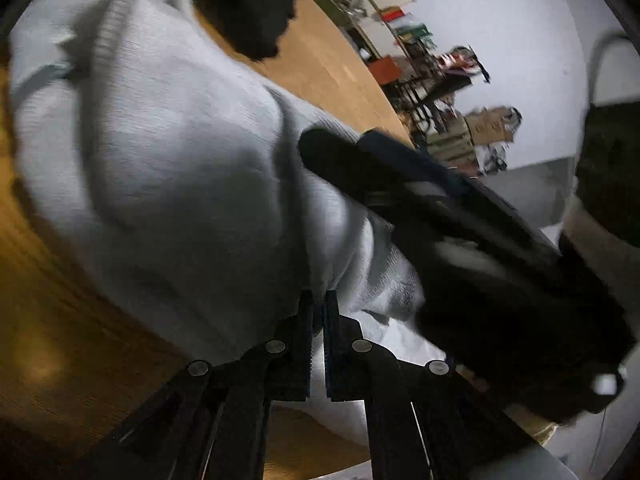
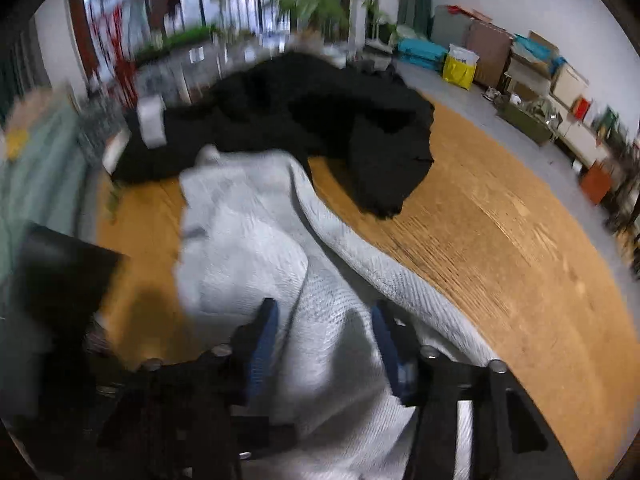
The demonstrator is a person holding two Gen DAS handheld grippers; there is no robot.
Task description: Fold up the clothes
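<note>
The left gripper has its jaws pinched shut on an edge of the white knit garment, while the right gripper holds its jaws apart with a bunched fold of the same cloth lying between them, the pads not clearly pressing on it. The white piece sprawls rumpled across the wooden counter, so I'd judge its folding barely begun. Beyond it a black garment lies in a heap, untouched and also still to fold.
</note>
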